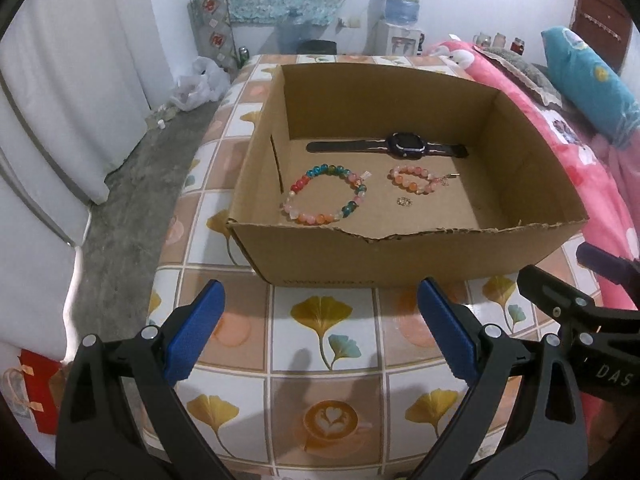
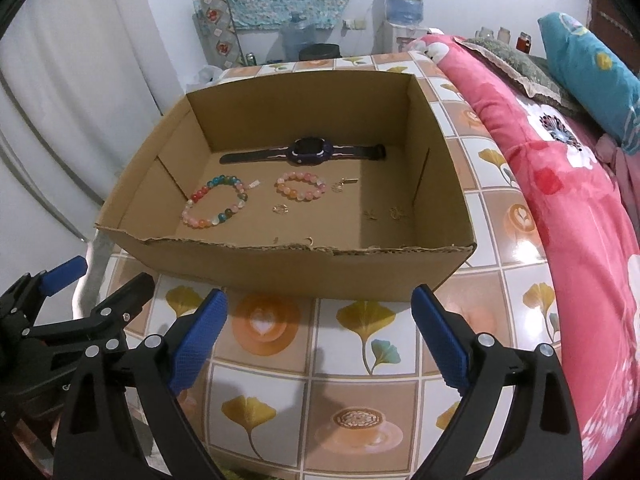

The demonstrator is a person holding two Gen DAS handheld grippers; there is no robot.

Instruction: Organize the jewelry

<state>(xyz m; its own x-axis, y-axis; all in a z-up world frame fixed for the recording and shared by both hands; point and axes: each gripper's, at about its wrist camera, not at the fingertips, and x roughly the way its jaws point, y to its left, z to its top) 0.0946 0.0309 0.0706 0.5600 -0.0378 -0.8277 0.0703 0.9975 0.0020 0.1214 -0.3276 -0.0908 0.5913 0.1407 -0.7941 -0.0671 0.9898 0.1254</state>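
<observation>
An open cardboard box (image 1: 320,256) (image 2: 280,268) stands on the tiled table. Inside lie a dark watch (image 1: 404,146) (image 2: 310,151) at the back, a multicoloured bead bracelet (image 1: 325,194) (image 2: 216,202) at the left, a pink bead bracelet (image 1: 414,179) (image 2: 300,186) in the middle, and small gold pieces (image 1: 404,201) (image 2: 280,209). More small gold pieces (image 2: 394,212) lie at the box's right. My left gripper (image 1: 320,328) is open and empty in front of the box. My right gripper (image 2: 320,332) is open and empty, also in front of the box.
The table (image 1: 328,360) has a ginkgo-and-coffee tile pattern. A bed with a pink quilt (image 2: 560,184) and teal pillow (image 2: 592,64) runs along the right. White curtains (image 1: 60,120) and bare floor are at the left. A water dispenser (image 1: 402,20) stands at the back wall.
</observation>
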